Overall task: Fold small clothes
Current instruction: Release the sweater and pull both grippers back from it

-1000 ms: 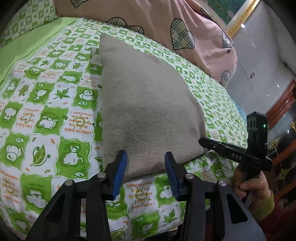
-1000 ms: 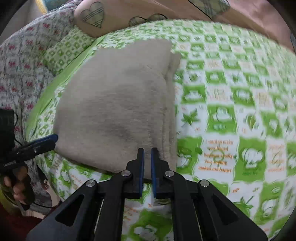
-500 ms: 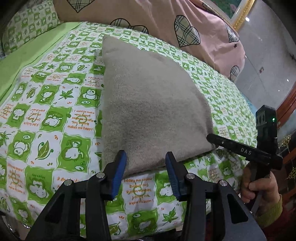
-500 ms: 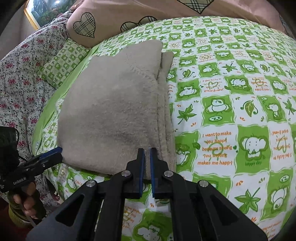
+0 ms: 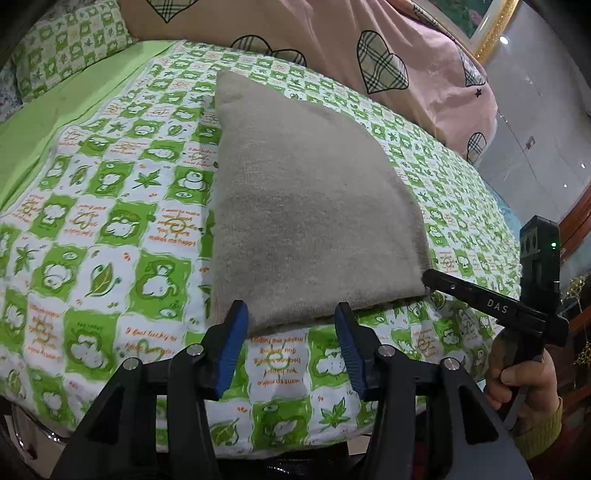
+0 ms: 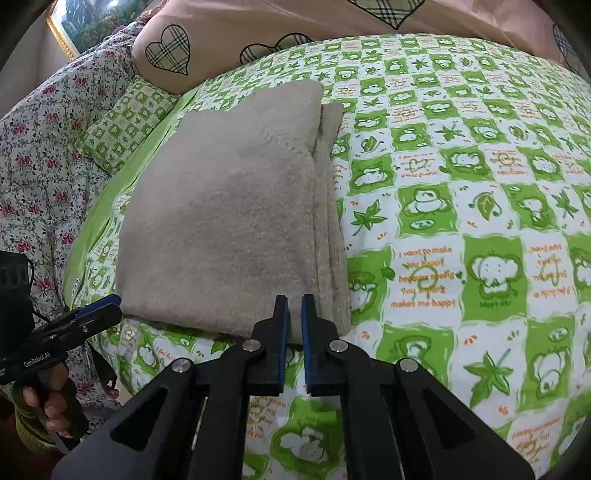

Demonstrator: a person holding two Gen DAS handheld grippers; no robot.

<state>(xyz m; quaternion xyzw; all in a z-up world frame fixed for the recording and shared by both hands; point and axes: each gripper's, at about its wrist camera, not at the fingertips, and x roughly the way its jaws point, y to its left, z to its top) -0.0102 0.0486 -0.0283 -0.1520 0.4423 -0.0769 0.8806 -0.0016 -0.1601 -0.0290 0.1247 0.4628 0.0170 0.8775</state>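
The folded beige garment [image 5: 314,206] is lying near the bed's [image 5: 110,221] front edge, so the left gripper [image 5: 291,332] is waiting spread before it, while the right gripper [image 6: 291,321], nearly pressed together, is pointing at its near hem, gripping nothing I can see.

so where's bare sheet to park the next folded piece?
Widest bare patch: green-printed bedsheet right of the folded beige garment, up to the pink heart duvet. Another strip on its other side, toward the plain green band. Crowded along the near edge, where left gripper and right gripper sit.
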